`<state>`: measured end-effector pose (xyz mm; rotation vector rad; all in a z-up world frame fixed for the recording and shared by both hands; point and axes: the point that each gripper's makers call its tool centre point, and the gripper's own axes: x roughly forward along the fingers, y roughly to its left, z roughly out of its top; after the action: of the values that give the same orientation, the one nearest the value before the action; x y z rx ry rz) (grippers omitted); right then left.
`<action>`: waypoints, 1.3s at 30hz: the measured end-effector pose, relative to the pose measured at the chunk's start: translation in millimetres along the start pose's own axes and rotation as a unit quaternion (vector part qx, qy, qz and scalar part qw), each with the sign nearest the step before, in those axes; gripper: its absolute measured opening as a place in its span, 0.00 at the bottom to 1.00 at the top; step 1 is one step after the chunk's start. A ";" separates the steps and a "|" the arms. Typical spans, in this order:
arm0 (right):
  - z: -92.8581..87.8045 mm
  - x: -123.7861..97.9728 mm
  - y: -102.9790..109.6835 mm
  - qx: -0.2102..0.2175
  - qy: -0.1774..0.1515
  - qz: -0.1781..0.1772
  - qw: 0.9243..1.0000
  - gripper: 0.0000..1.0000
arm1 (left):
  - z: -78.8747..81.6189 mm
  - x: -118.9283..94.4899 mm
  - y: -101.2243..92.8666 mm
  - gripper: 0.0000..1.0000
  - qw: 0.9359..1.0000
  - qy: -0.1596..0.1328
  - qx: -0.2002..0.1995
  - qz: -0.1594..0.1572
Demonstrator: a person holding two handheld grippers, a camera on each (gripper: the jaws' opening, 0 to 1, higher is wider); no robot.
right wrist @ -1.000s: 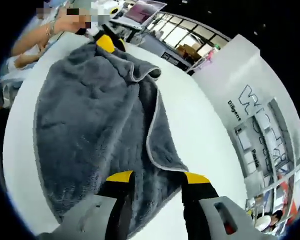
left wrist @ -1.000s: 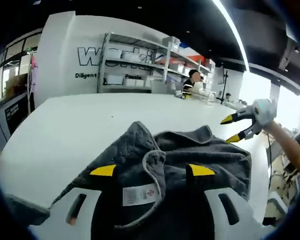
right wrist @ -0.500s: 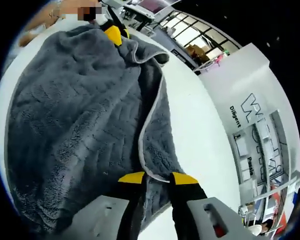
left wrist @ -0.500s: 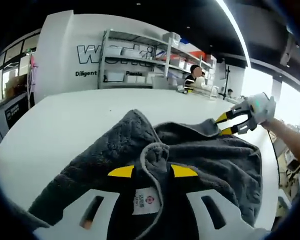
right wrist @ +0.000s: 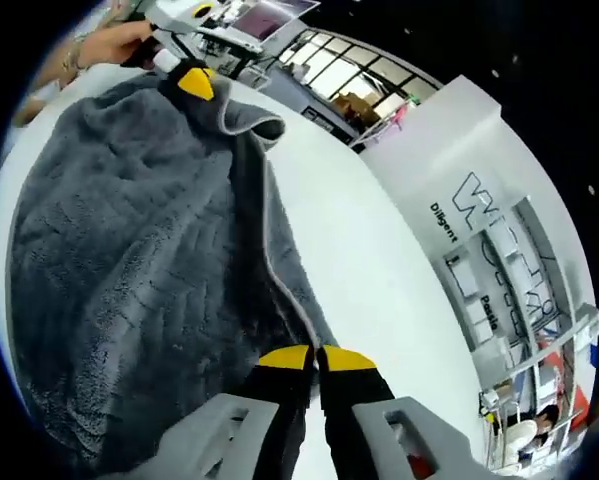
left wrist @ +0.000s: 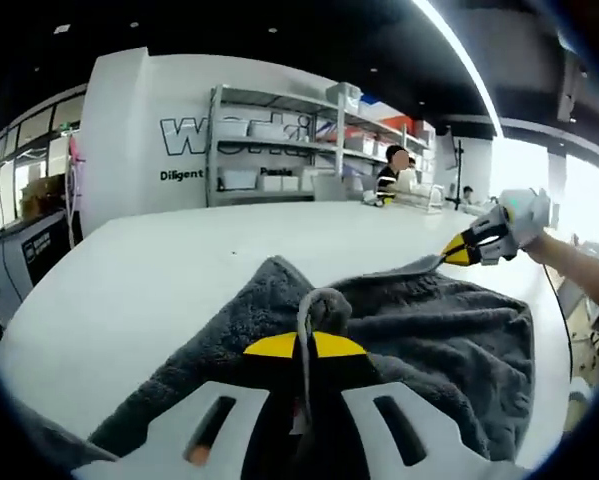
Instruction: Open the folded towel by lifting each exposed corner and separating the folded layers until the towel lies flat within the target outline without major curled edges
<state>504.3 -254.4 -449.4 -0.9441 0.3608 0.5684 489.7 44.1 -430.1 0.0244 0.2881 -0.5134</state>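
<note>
A grey towel (left wrist: 419, 320) with a pale hem lies rumpled on the white table (left wrist: 129, 270). In the left gripper view my left gripper (left wrist: 304, 346) is shut on a bunched corner of the hem, which sticks up between the yellow tips. At the far right of that view the right gripper (left wrist: 467, 247) is pinched on another corner, held slightly off the table. In the right gripper view the towel (right wrist: 129, 230) stretches away from my right gripper (right wrist: 314, 357), which is shut on its pale edge. The left gripper (right wrist: 192, 82) holds the far corner.
Metal shelves (left wrist: 279, 140) with boxes stand against a lettered white wall behind the table, and a person (left wrist: 394, 170) works at a bench beyond. A forearm (left wrist: 579, 275) reaches in from the right. Bare table (right wrist: 379, 250) runs beside the towel's hem.
Both grippers went from open to shut. The left closed on the near bunched corner. The right came down onto the far corner's hem and pinched it.
</note>
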 end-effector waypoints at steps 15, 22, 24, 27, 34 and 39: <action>-18.7 1.6 -52.7 0.031 0.042 -0.056 0.997 0.00 | 41.7 -52.3 103.0 0.03 0.989 -0.025 0.039 0.140; -44.9 0.9 -85.1 0.089 0.075 -0.088 0.989 0.00 | 40.3 -63.6 147.0 0.03 0.979 0.005 0.076 0.188; -55.4 2.2 -92.0 0.104 0.084 -0.095 0.986 0.00 | 38.3 -64.5 158.8 0.03 0.975 0.020 0.093 0.201; -67.7 5.4 -97.2 0.115 0.091 -0.100 0.984 0.00 | 34.3 -63.7 173.5 0.03 0.969 0.038 0.112 0.219; -100.6 13.4 -113.8 0.139 0.120 -0.122 0.975 0.00 | 28.4 -61.8 198.0 0.03 0.958 0.061 0.131 0.246; -119.0 22.0 -118.8 0.148 0.138 -0.131 0.971 0.00 | 23.9 -60.1 214.0 0.03 0.950 0.071 0.133 0.272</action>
<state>587.8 -402.0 -447.9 -0.7654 0.5452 0.1337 550.4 257.2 -401.0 0.3953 0.3351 0.0029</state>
